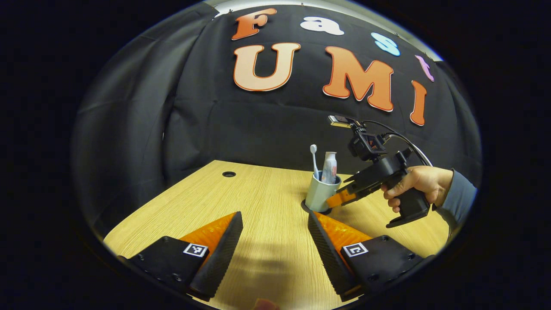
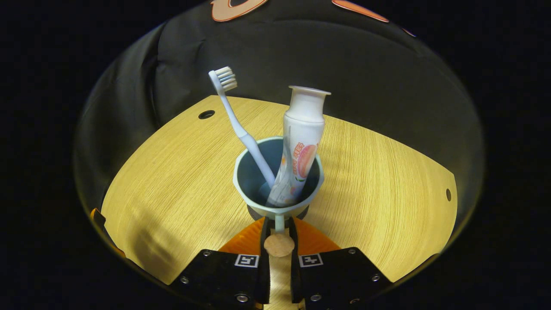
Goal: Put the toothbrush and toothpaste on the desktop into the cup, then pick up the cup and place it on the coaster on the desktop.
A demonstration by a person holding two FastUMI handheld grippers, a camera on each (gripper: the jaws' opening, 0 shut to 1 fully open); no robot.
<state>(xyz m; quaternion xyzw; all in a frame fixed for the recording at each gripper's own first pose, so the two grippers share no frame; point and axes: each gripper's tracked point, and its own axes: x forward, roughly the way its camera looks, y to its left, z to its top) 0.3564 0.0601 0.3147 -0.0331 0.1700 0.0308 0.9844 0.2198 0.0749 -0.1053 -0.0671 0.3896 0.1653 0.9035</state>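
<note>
**Right gripper view: cup pinched by its handle, brush and paste inside**

Right gripper view, nearest first: the right gripper (image 2: 279, 228) has its two fingers drawn close together on the thin handle of the cup (image 2: 258, 181), one pressing from each side, with a round cork-like knob just behind the handle between them. Beyond the fingers the cup stands upright on the wooden desktop (image 2: 172, 185), a dark coaster (image 2: 304, 212) showing under its base. Inside it the toothbrush (image 2: 241, 129) leans to the left with its bristles up, and the toothpaste (image 2: 301, 142) stands nearly upright, cap end up, touching the rim's far right side.

Left gripper view: the left gripper (image 1: 275, 241) sits low over the desktop with its fingers spread wide and only bare wood between them. Farther off, a hand (image 1: 419, 185) in a grey sleeve holds the right gripper against the cup, which rests on the coaster near the middle of the desktop. Behind everything hangs the black cloth wall (image 1: 129, 107).
</note>
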